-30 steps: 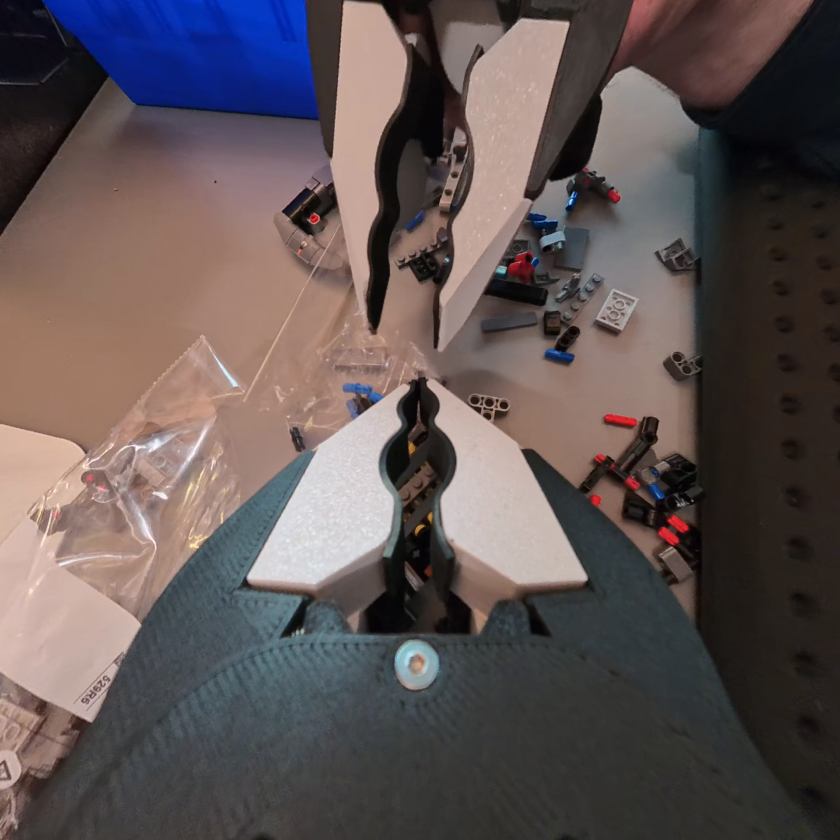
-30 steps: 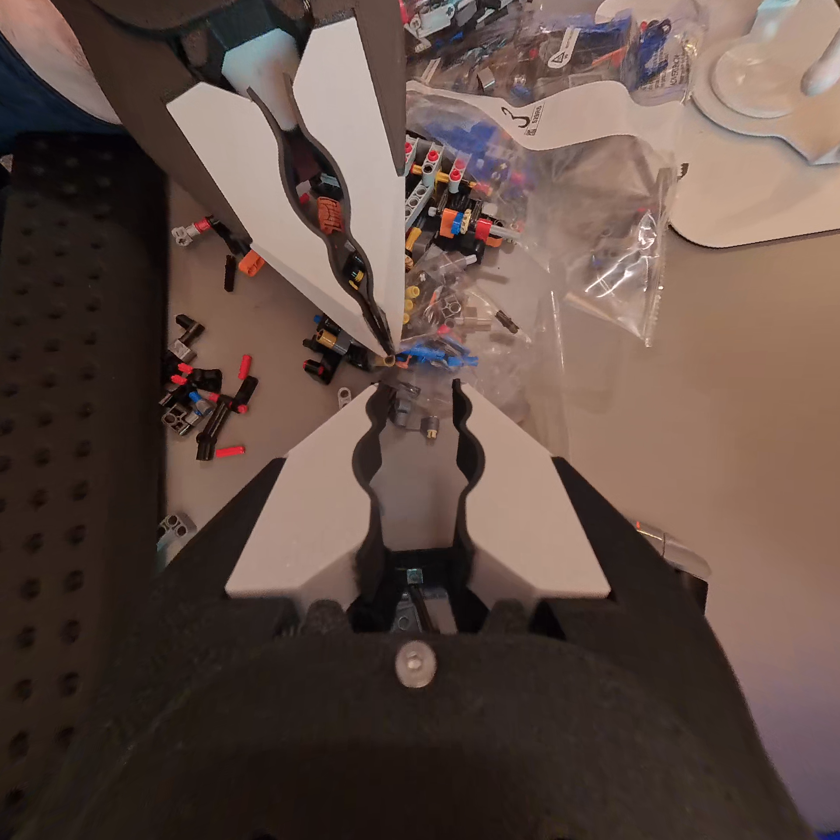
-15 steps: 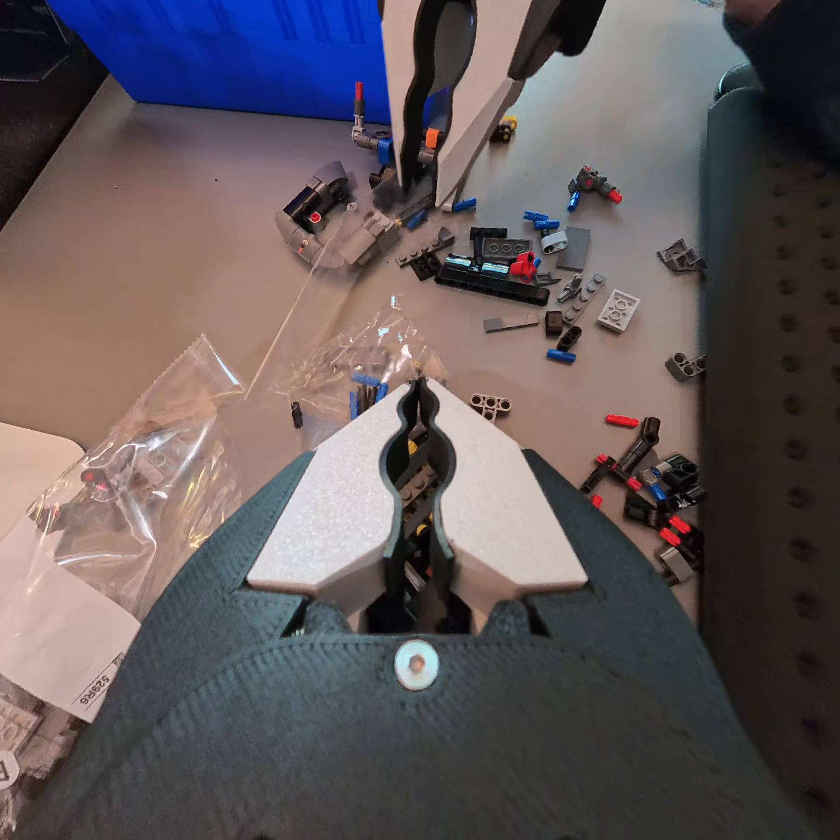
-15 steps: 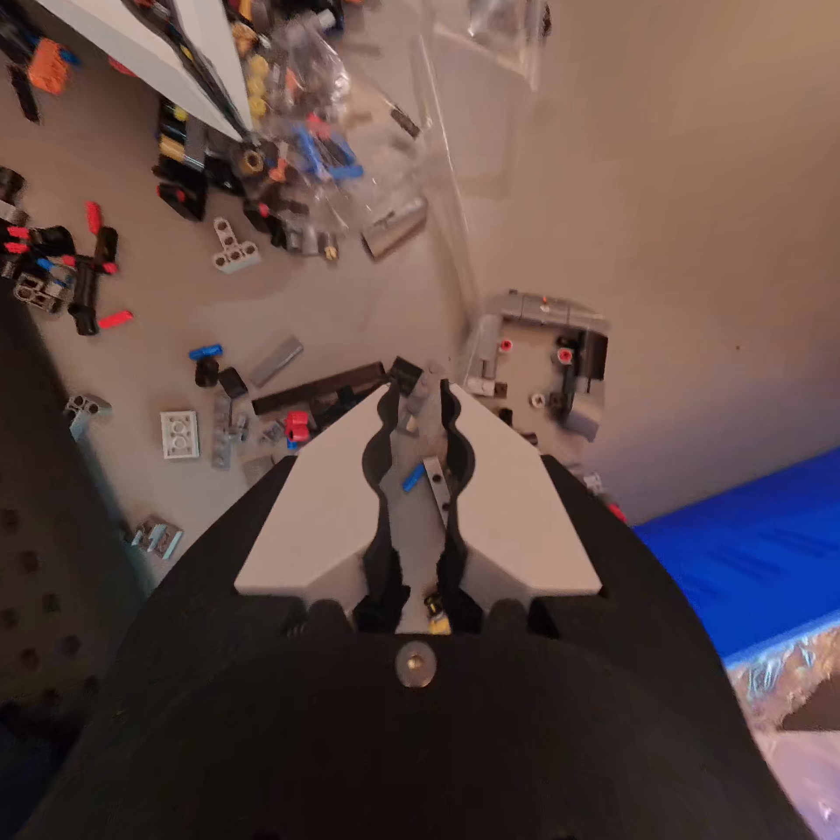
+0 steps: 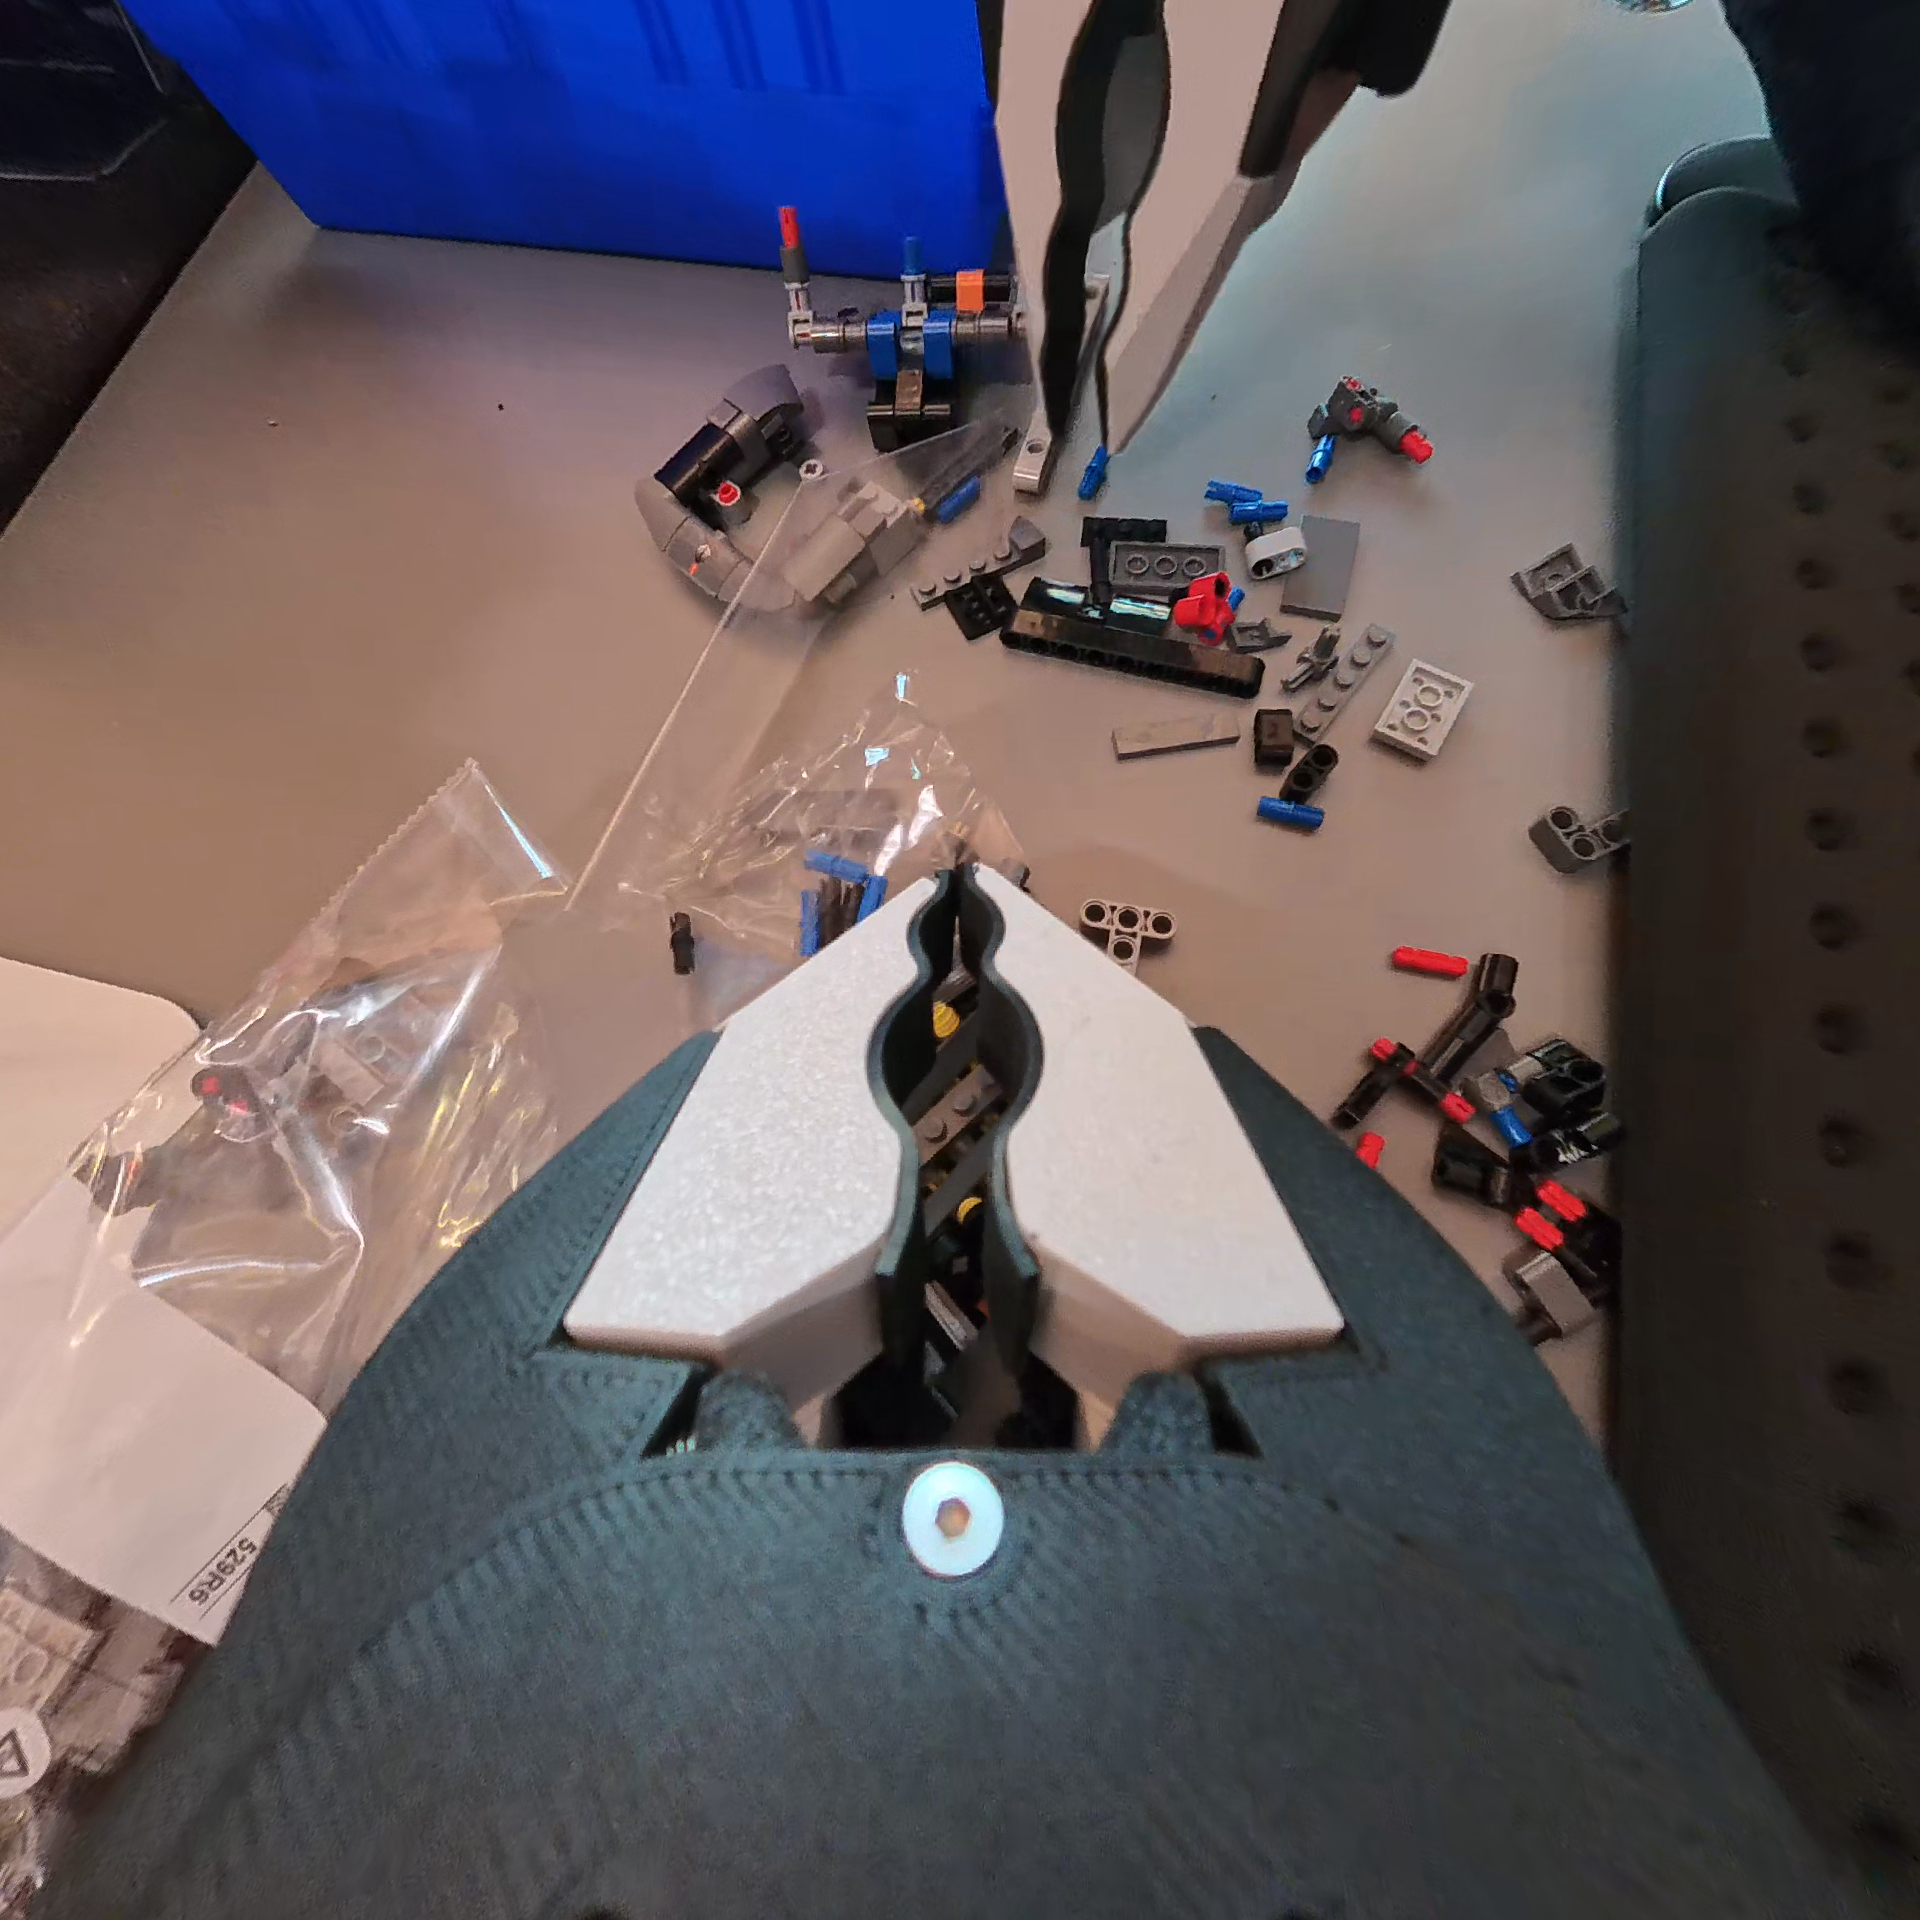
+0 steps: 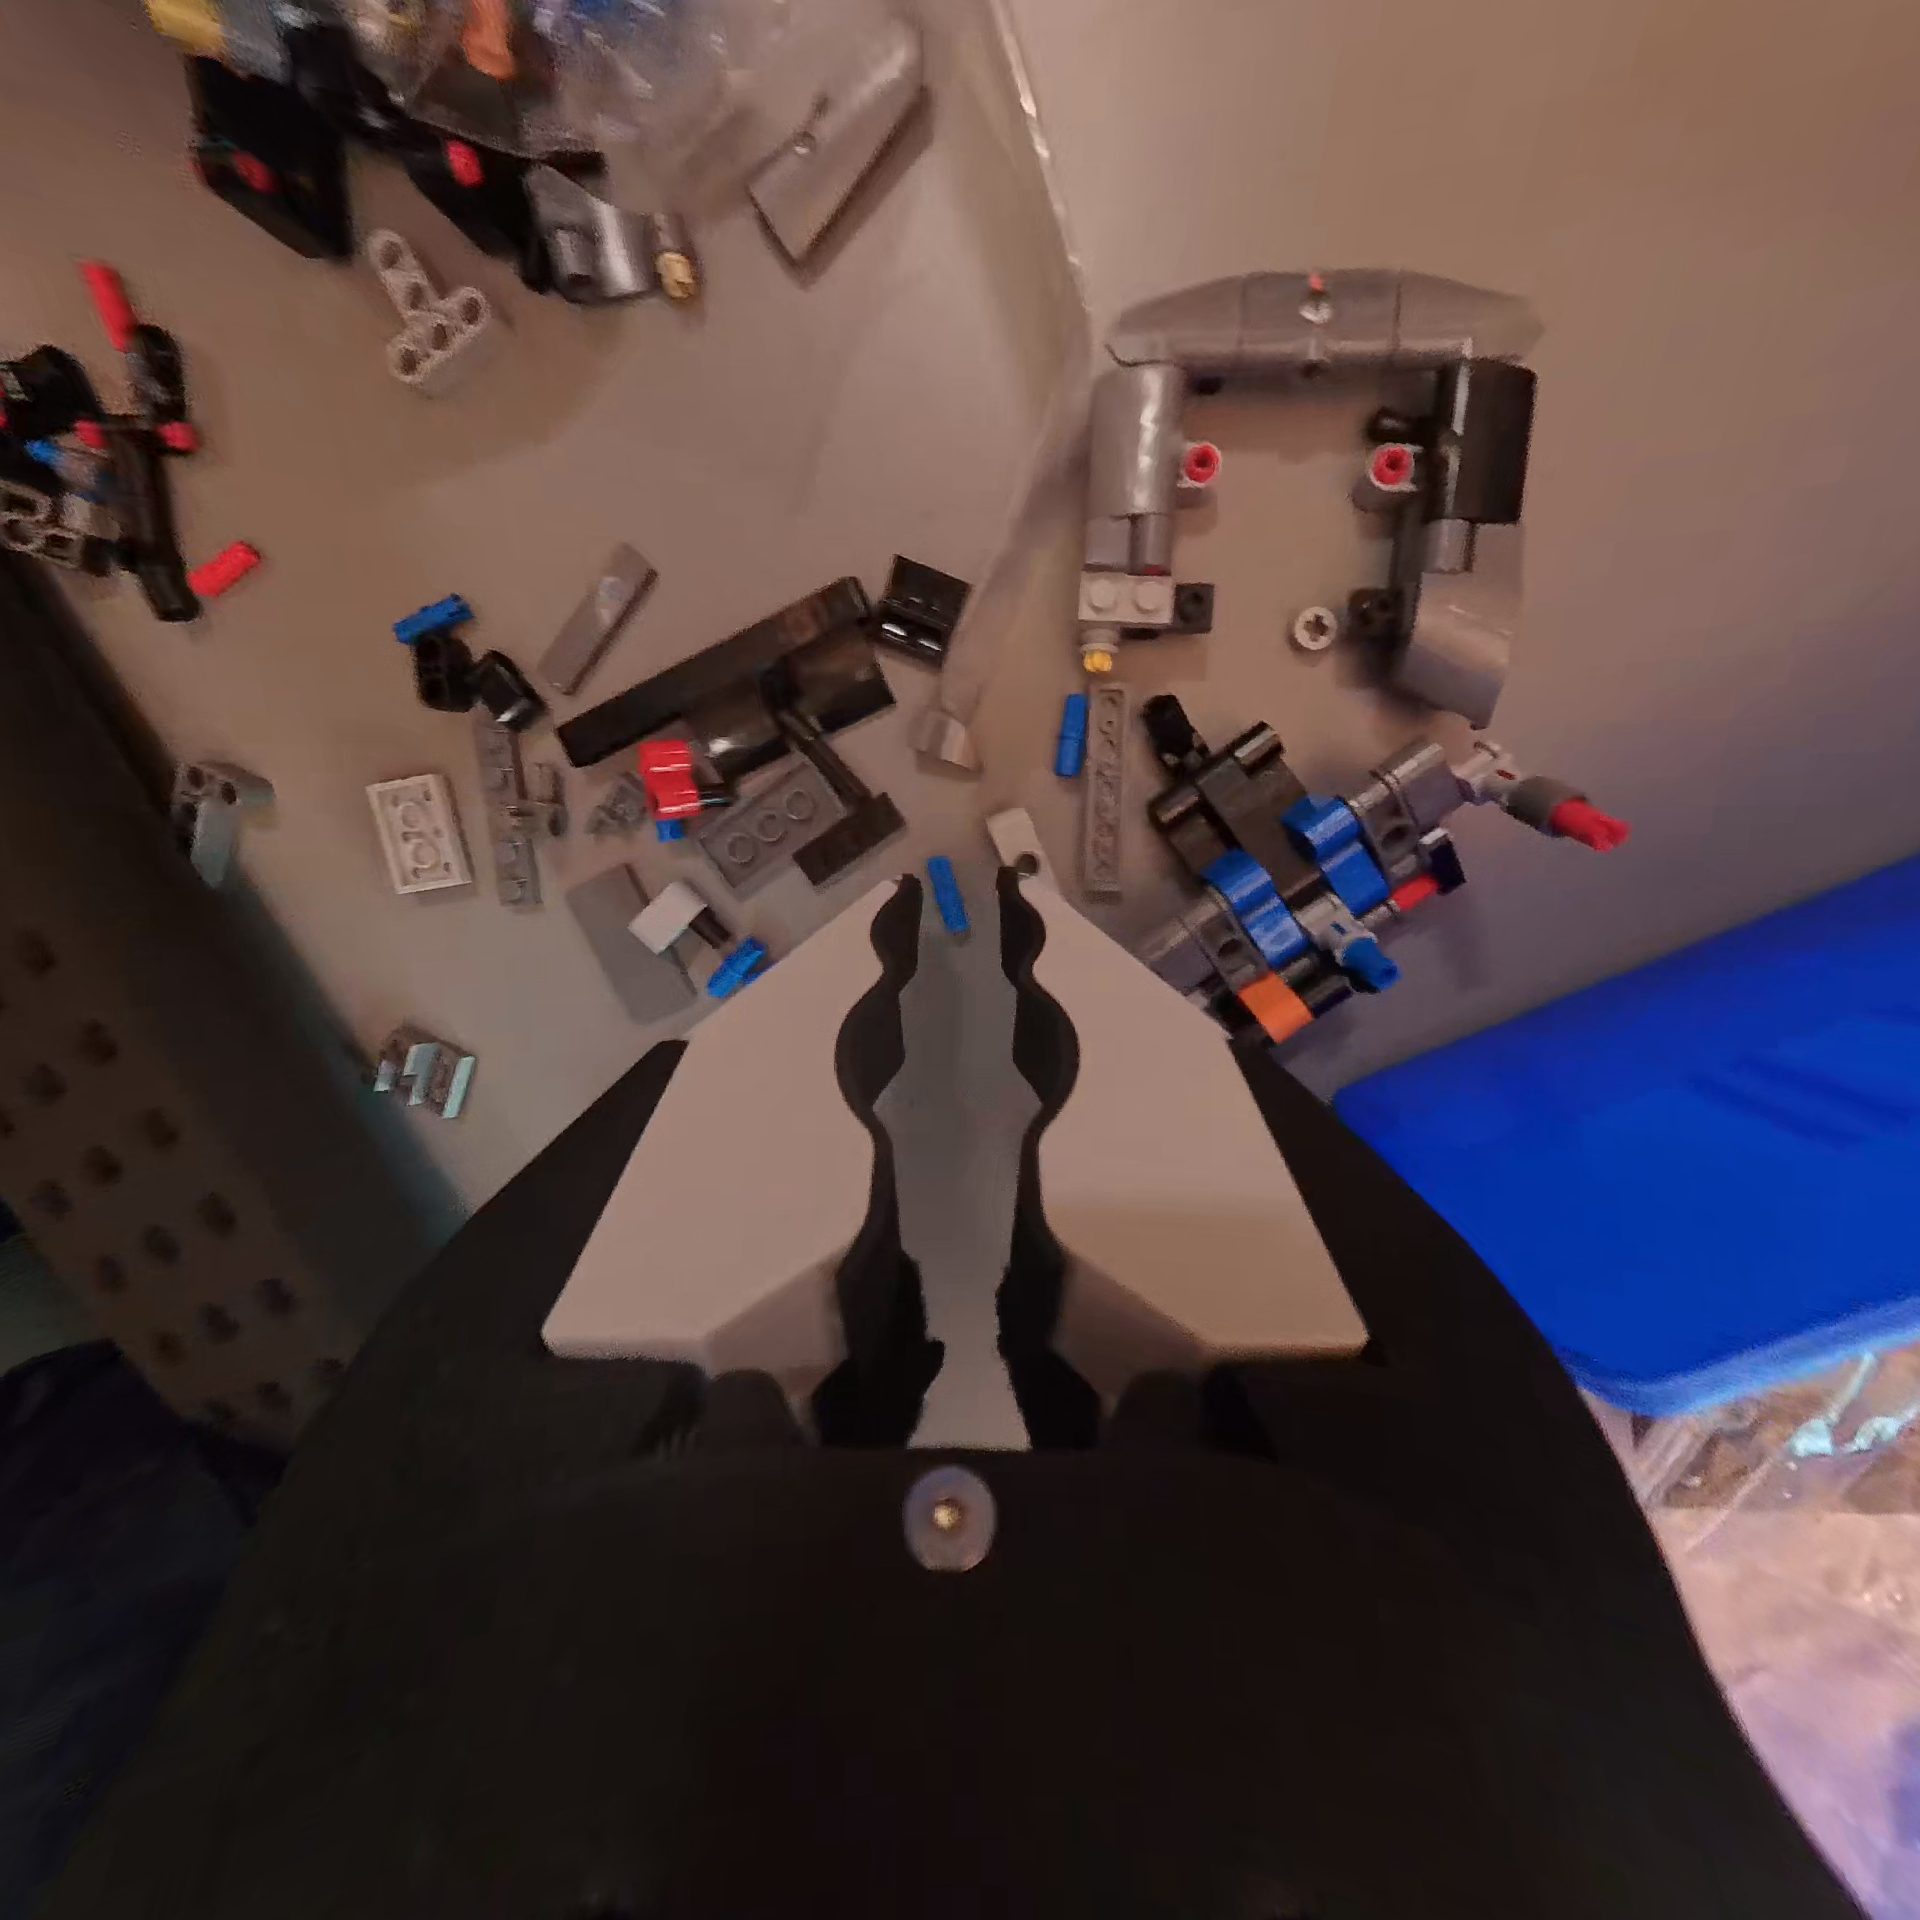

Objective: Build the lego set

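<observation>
lego pin [image 6: 947, 891] — blue — lies between right gripper [image 6: 958, 883] tips.

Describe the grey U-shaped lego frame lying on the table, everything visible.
The grey lego frame is a half-built U shape of curved grey plastic pieces, with one black curved panel on a side. Two red pins face inward from its arms, and a small yellow tip sticks out at one end. It lies flat on the table, open side toward the blue-and-black assembly, untouched by either gripper.

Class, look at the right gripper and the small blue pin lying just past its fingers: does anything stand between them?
Nothing visible does. The blue pin lies on bare table right ahead of the open right gripper, in line with the gap between its fingers; a light grey piece sits beside it.
</observation>
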